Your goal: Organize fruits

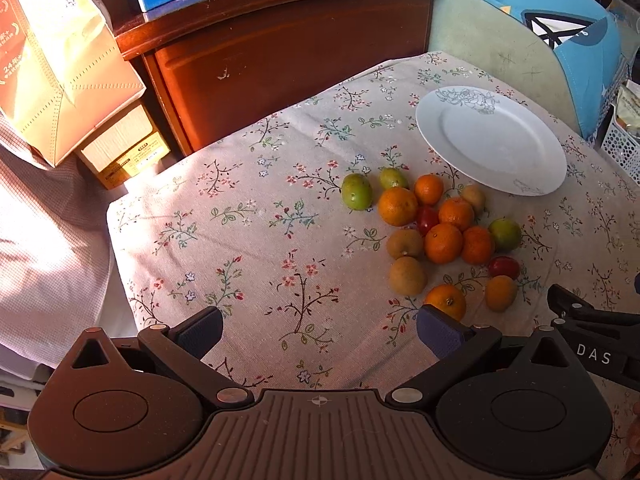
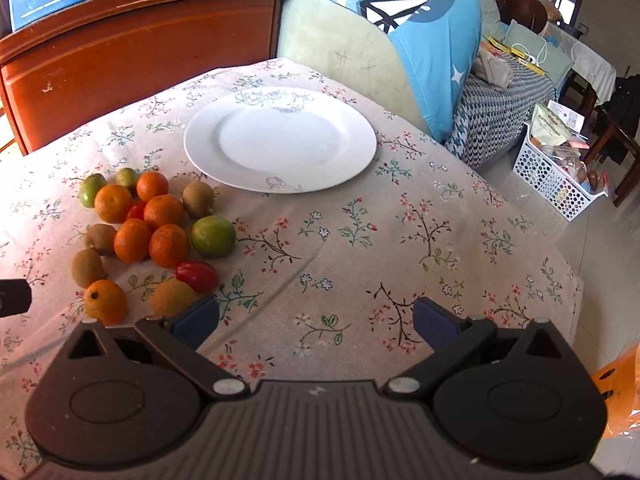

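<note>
1. We hold the left gripper low, its camera looking forward along the two fingers, which enter its view at seven and five o'clock.
2. Its jaws stand wide apart, the blue pads facing each other with nothing between them.
3. We hold the right gripper in the same forward-pointing pose, jaws spread just as wide and gripping nothing.
4. In the left wrist view, the right gripper's black body shows at the frame edge near three o'clock.
5. In the right wrist view, a dark bit of the left gripper pokes in at nine o'clock.
</note>
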`<control>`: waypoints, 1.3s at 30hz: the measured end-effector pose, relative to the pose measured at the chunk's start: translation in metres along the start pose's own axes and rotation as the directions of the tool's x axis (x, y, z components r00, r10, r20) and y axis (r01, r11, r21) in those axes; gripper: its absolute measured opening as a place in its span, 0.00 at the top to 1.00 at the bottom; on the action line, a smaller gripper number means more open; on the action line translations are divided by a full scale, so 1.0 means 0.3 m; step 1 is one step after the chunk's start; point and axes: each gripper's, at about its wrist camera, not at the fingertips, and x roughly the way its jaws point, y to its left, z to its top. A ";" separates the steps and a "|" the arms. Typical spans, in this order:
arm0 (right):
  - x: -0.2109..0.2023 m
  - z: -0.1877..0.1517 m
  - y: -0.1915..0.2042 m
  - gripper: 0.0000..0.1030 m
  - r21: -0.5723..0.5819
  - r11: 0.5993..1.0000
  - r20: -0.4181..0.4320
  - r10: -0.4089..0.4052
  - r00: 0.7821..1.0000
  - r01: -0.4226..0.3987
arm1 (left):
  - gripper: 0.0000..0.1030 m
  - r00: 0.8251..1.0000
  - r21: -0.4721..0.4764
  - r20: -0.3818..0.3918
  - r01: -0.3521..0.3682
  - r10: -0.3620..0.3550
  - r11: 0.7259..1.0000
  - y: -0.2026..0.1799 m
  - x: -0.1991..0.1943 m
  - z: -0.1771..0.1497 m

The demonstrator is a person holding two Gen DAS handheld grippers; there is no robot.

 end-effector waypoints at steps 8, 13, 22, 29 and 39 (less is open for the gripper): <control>-0.063 0.072 0.004 0.01 -0.098 0.995 -0.044 -0.009 0.999 0.004 | 0.00 1.000 -0.023 0.018 0.017 -0.017 1.000 0.017 -0.052 0.037; -0.036 0.058 -0.027 0.01 0.038 0.999 -0.115 0.032 0.993 -0.027 | 0.00 0.999 -0.068 0.032 0.004 -0.002 0.998 0.025 -0.055 0.032; -0.005 0.044 -0.053 0.01 0.148 0.988 -0.175 0.071 0.982 -0.045 | 0.00 0.999 -0.163 0.024 0.047 -0.043 0.986 0.052 -0.051 0.027; -0.012 0.045 -0.024 0.01 0.116 0.993 -0.150 0.045 0.988 -0.028 | 0.00 0.999 -0.138 0.037 0.010 -0.005 0.990 0.032 -0.055 0.031; -0.014 0.034 -0.031 0.01 0.147 0.980 -0.152 0.156 0.976 -0.134 | 0.00 1.000 -0.117 0.022 0.003 -0.001 0.993 0.035 -0.046 0.017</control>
